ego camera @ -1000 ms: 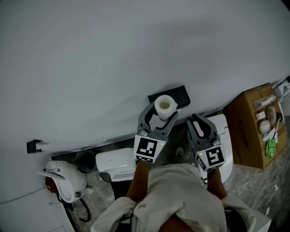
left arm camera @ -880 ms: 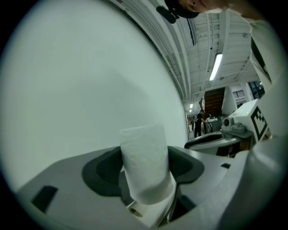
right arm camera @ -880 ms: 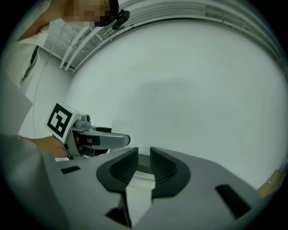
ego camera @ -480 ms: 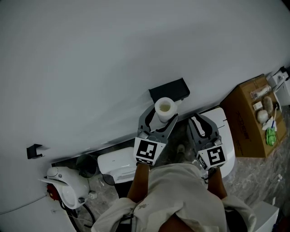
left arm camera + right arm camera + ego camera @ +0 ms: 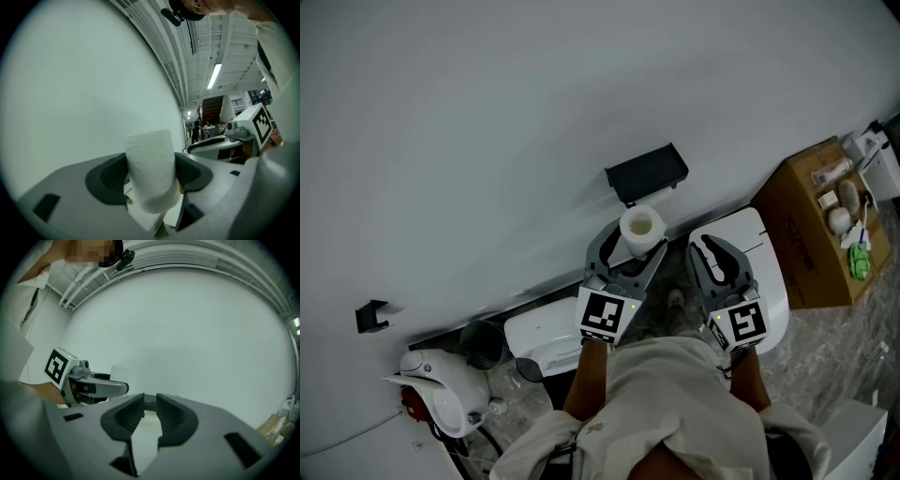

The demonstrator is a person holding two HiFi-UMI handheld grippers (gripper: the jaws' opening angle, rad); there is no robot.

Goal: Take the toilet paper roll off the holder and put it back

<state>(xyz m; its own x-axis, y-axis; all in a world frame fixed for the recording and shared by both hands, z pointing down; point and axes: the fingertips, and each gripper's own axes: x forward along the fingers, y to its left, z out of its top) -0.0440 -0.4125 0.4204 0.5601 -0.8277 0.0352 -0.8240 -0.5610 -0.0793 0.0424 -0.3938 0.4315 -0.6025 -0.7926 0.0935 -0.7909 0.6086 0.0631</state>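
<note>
A white toilet paper roll (image 5: pixel 640 227) stands upright between the jaws of my left gripper (image 5: pixel 636 240), which is shut on its sides. In the left gripper view the roll (image 5: pixel 151 164) fills the gap between the dark pads (image 5: pixel 112 176). The black holder (image 5: pixel 647 173) is fixed to the pale wall just beyond the roll, with a small gap between them. Beside it on the right, my right gripper (image 5: pixel 717 261) is level with its jaws together and holds nothing. The right gripper (image 5: pixel 150 411) faces the bare wall in its own view.
A white toilet (image 5: pixel 752 272) sits under the right gripper. A cardboard box (image 5: pixel 816 230) with small items on top stands to the right. A white bin (image 5: pixel 546 335) and a white and red appliance (image 5: pixel 431 384) are on the floor at left. A small black hook (image 5: pixel 370 316) hangs on the wall.
Both grippers have drawn back from the wall. The roll, which overlapped the holder before, now sits clear of it, still in the left gripper.
</note>
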